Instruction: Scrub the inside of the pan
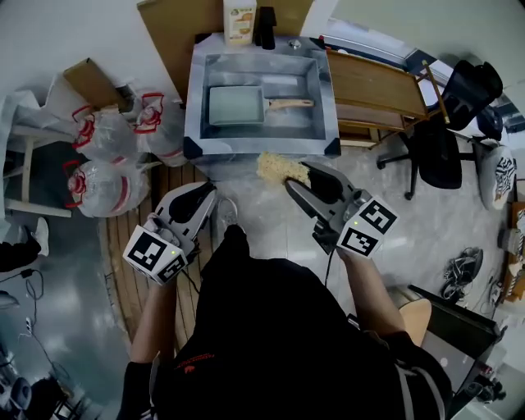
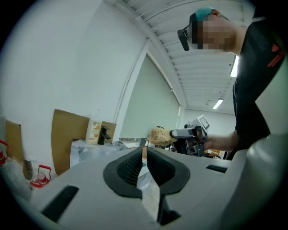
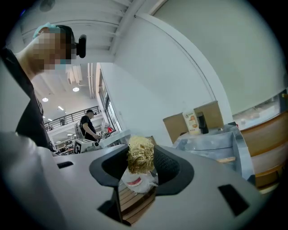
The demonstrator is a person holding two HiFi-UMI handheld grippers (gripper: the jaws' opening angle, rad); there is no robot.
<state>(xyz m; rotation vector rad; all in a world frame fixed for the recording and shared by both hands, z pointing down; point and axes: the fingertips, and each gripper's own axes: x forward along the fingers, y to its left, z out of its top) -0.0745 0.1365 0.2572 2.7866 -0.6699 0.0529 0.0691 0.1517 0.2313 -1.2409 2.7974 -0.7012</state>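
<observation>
A pale green rectangular pan [image 1: 235, 105] with a wooden handle [image 1: 289, 103] lies flat in the steel sink [image 1: 195, 98], at the top of the head view. My right gripper [image 1: 297, 182] is shut on a straw-coloured fibre scrubber [image 1: 283, 168], held in the air in front of the sink's near edge. In the right gripper view the scrubber [image 3: 140, 155] fills the space between the pads. My left gripper [image 1: 208, 192] hangs lower left of the sink. Its jaws are shut with nothing between them, as the left gripper view [image 2: 144, 150] shows.
A carton [image 1: 239, 20] and a black tap [image 1: 267, 26] stand behind the sink. Tied plastic bags [image 1: 107, 164] lie to the left, by wooden floor slats [image 1: 168, 180]. A wooden table [image 1: 369, 86] and a black office chair [image 1: 443, 139] stand to the right.
</observation>
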